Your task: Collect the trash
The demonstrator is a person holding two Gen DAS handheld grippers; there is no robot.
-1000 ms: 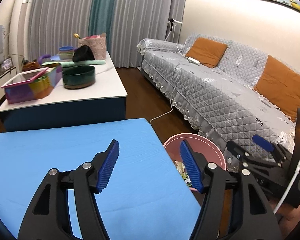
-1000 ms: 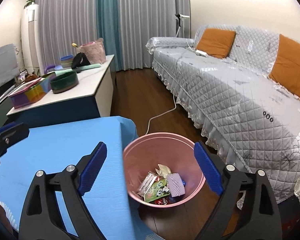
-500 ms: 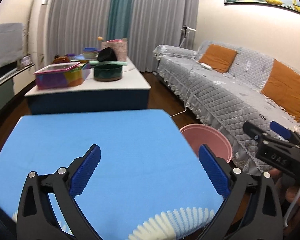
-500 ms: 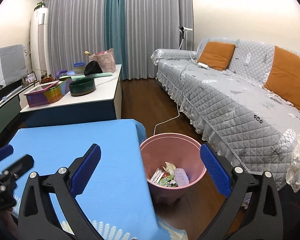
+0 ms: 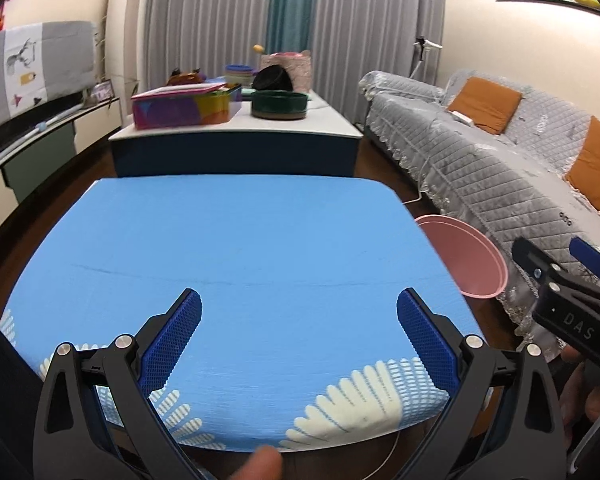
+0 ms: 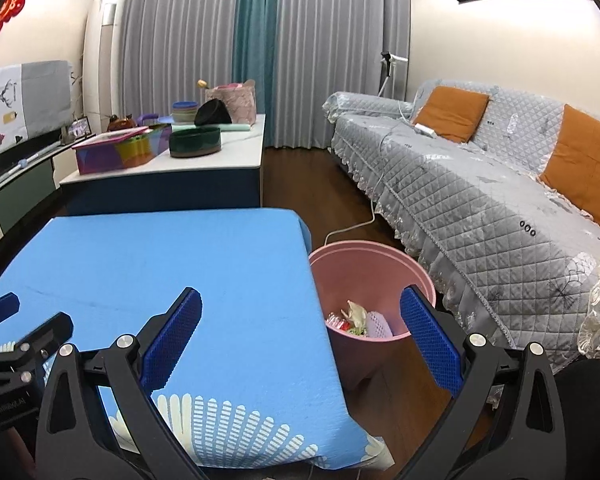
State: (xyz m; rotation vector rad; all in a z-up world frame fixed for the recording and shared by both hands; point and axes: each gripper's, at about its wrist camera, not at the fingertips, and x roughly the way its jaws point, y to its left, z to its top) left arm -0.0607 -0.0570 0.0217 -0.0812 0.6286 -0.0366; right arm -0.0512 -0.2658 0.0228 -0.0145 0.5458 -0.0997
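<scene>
A pink trash bin [image 6: 374,270] stands on the floor at the right edge of the blue table [image 6: 160,264]. It holds several wrappers and bits of trash [image 6: 360,320]. The bin also shows in the left wrist view [image 5: 464,256]. My left gripper [image 5: 299,334] is open and empty above the near part of the blue table [image 5: 240,248]. My right gripper [image 6: 300,334] is open and empty, above the table's right edge and the bin. The right gripper also shows at the right of the left wrist view [image 5: 568,276]. No trash shows on the blue table.
A white-topped low table [image 6: 236,152] behind holds a colourful box [image 6: 120,154], a dark green bowl [image 6: 195,142] and other items. A grey quilted sofa [image 6: 480,192] with orange cushions runs along the right. A white cable [image 6: 352,224] lies on the wood floor.
Both grippers have pulled back and risen from the bin toward the near edge of the blue table. The left gripper's jaws have opened wider.
</scene>
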